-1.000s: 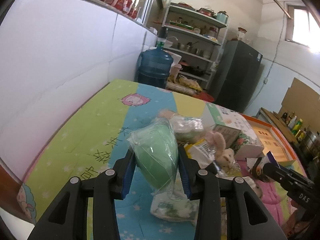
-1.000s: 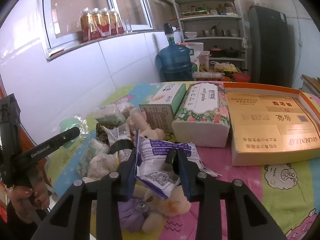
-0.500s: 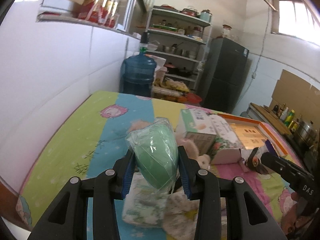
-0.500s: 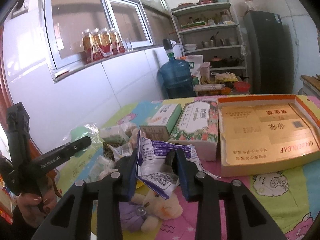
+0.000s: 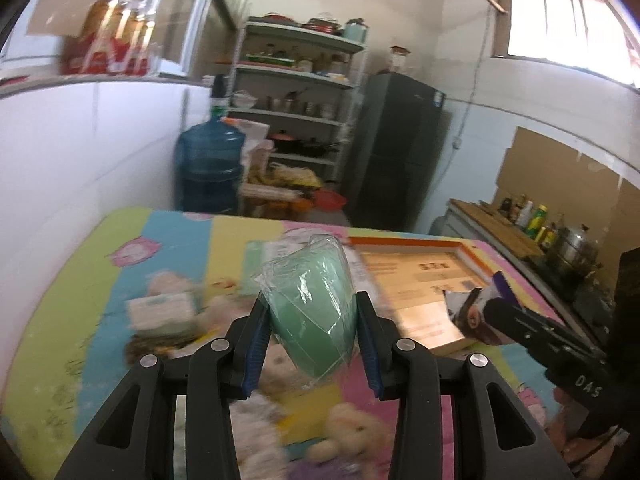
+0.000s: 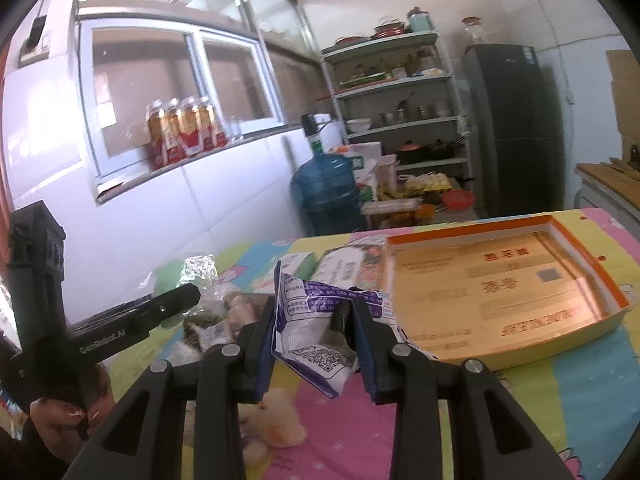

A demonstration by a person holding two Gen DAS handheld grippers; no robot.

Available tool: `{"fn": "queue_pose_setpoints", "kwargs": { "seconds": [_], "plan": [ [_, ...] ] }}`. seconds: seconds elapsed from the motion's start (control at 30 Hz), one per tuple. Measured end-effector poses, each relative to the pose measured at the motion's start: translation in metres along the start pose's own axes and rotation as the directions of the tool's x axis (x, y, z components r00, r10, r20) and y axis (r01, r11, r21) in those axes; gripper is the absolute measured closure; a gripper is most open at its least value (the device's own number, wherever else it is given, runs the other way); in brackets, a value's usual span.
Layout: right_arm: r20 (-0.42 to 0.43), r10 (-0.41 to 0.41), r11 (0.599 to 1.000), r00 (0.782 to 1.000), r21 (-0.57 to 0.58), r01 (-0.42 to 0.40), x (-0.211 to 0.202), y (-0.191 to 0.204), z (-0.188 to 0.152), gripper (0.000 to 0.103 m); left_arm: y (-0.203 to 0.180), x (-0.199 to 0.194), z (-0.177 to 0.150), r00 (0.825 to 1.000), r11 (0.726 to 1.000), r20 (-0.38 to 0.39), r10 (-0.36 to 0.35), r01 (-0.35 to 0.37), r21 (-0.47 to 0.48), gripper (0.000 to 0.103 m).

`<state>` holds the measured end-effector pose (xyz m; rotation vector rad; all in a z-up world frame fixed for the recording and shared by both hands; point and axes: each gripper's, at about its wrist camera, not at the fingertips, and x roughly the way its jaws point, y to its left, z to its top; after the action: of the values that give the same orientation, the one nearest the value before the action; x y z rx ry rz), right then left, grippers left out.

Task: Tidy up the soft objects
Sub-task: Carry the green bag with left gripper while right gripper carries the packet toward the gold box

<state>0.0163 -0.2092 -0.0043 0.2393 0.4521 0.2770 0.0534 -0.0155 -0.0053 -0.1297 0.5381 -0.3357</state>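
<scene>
**A:** Where are you in the job?

**B:** Mid-carry, I'd say. My left claw (image 5: 314, 332) is closed on a green sponge in clear wrap (image 5: 316, 312), held up above the surface (image 5: 60, 300). My right claw (image 6: 316, 338) is pinched on a white and purple packet (image 6: 320, 316), also lifted clear of the pink part of the cloth.

**A:** And the rest of the soft things?

**B:** Down on the surface below both claws: a cream plush toy (image 6: 276, 428), a small tissue pack (image 5: 162, 312) and other wrapped bits I can't make out through the blur. Two tissue boxes (image 6: 340, 272) lie just beside the orange-rimmed box (image 6: 592, 268).

**A:** What comes next?

**B:** My guess is that both loads go into that open box, which sits ahead and to the right. I'd bring each claw over the rim, lower it inside, then spread the fingers. The packet is crumpled and hangs below the grip, so it may snag on the box wall if I come in low. The sponge wrap looks slippery, so I'd keep it level.

**A:** Anything readable?

**B:** The right claw's body shows "DAS" in the left view, and the left one shows what looks like "GenRobot.AI". The packet has a QR code. The box front bears mirrored gold lettering I can't read, plus red Chinese characters inside
</scene>
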Motion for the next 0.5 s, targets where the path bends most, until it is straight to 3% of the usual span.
{"fn": "queue_pose_setpoints", "kwargs": {
  "seconds": [0.23,0.5],
  "plan": [
    [0.042,-0.068,0.996,0.997,0.060,0.066,-0.015,-0.045,0.008,0.068,-0.053,0.026,0.009,0.996,0.995,-0.011,-0.094,0.094,0.037,0.061],
    [0.074,-0.132,0.987,0.988,0.102,0.125,-0.028,-0.097,0.014,0.068,-0.094,0.057,0.017,0.991,0.990,-0.033,-0.127,0.128,0.059,0.061]
  ]
}}
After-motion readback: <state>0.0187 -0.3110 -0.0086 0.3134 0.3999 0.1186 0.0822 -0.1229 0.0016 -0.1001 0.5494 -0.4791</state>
